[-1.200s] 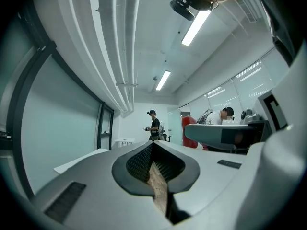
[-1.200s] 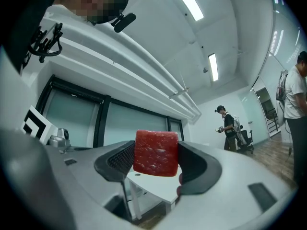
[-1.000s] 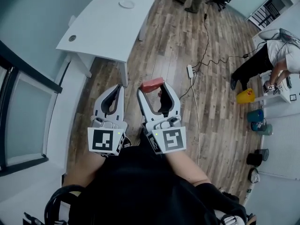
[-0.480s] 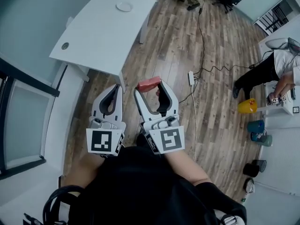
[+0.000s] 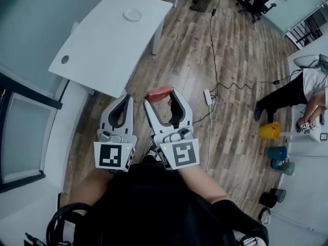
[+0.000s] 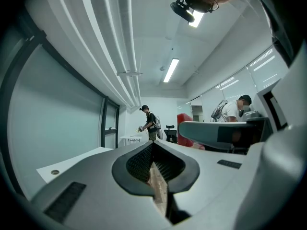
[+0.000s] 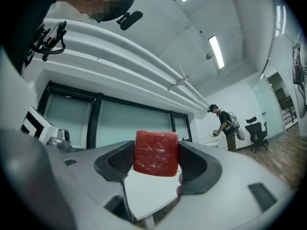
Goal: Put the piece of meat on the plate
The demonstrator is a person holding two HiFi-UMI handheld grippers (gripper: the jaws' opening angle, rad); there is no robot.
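A red block of meat (image 5: 160, 92) (image 7: 155, 153) sits clamped between the fingertips of my right gripper (image 5: 160, 96) (image 7: 154, 163), held up in the air above the wooden floor. My left gripper (image 5: 125, 100) (image 6: 154, 175) hangs beside it on the left, jaws together with nothing between them. A small white plate (image 5: 132, 15) lies on the far part of the white table (image 5: 102, 50), well ahead of both grippers. In the right gripper view the table top (image 7: 146, 190) shows below the meat.
A wooden floor (image 5: 230, 60) runs to the right with a power strip (image 5: 208, 97) and cables. A person (image 5: 300, 88) bends over at the far right near a yellow bucket (image 5: 269, 131) and cups. Another person (image 7: 225, 127) stands far off. A window wall (image 5: 20, 132) lies left.
The view has shifted closer to the table; it and the plate now sit a little lower and more to the left. Both grippers keep their pose, the meat still held.
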